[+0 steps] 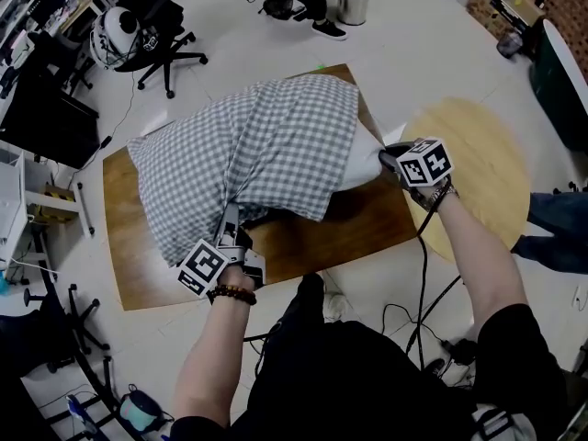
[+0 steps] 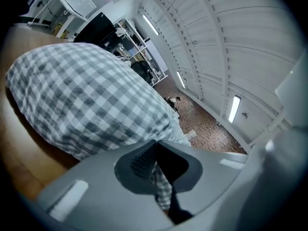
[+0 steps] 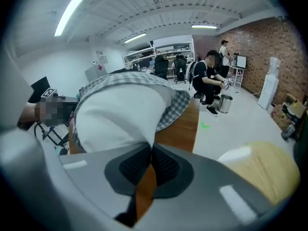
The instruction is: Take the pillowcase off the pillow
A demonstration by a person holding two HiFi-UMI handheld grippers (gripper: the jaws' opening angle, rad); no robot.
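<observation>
Pillowcase update: the grey-and-white checked fabric pillowcase (image 1: 248,159) covers most of the white soft pillow (image 1: 367,165), which lies across the brown wooden tabletop (image 1: 367,223). Our left hand-held gripper (image 1: 231,228) is clamped on the case's near edge. Our right hand-held gripper (image 1: 388,159) pinches the bare pillow corner poking out at the right. Best bet, we reckon: anchor the pillow, drag the case straight left, watch for bunching.
</observation>
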